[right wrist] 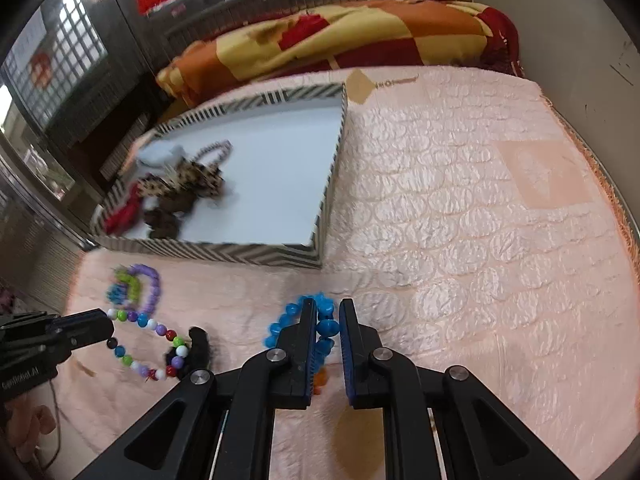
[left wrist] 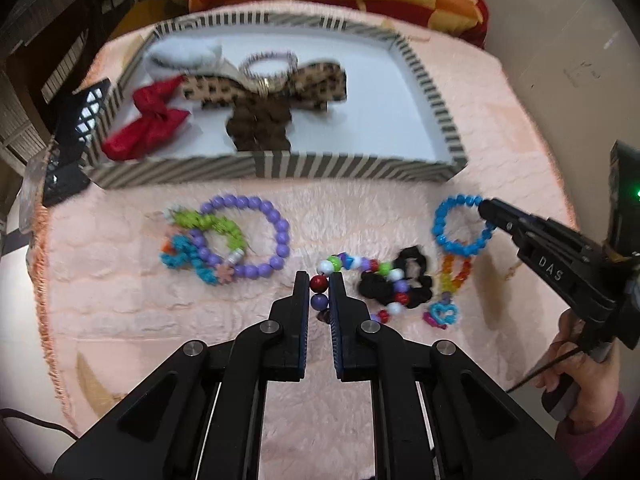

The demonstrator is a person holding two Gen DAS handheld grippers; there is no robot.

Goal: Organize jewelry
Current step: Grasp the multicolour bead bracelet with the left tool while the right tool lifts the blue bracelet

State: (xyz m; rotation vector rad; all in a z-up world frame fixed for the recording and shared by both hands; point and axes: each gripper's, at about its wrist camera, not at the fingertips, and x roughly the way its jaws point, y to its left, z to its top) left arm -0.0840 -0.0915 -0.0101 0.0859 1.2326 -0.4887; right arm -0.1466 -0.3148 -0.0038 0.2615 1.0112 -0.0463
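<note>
My left gripper (left wrist: 320, 286) is shut on the multicoloured bead bracelet (left wrist: 366, 266); a red bead and a purple bead sit between its pads. The rest of that bracelet trails right over a black scrunchie (left wrist: 416, 280). My right gripper (right wrist: 325, 320) is shut on the blue bead bracelet (right wrist: 288, 318), and in the left wrist view it (left wrist: 486, 210) pinches that blue ring (left wrist: 452, 224) at its upper right. The left gripper (right wrist: 110, 330) shows at the left of the right wrist view, on the multicoloured bracelet (right wrist: 154, 330). A striped tray (left wrist: 280, 166) holds bows behind them.
A purple bead bracelet (left wrist: 256, 236) tangled with green and teal pieces lies left on the pink quilted cover (right wrist: 460, 220). An orange-yellow bead strand (left wrist: 454, 274) and a blue charm (left wrist: 442, 314) lie under the blue ring. A red bow (left wrist: 148, 124), a leopard bow (left wrist: 264, 88) and a patterned blanket (right wrist: 340, 32) lie behind.
</note>
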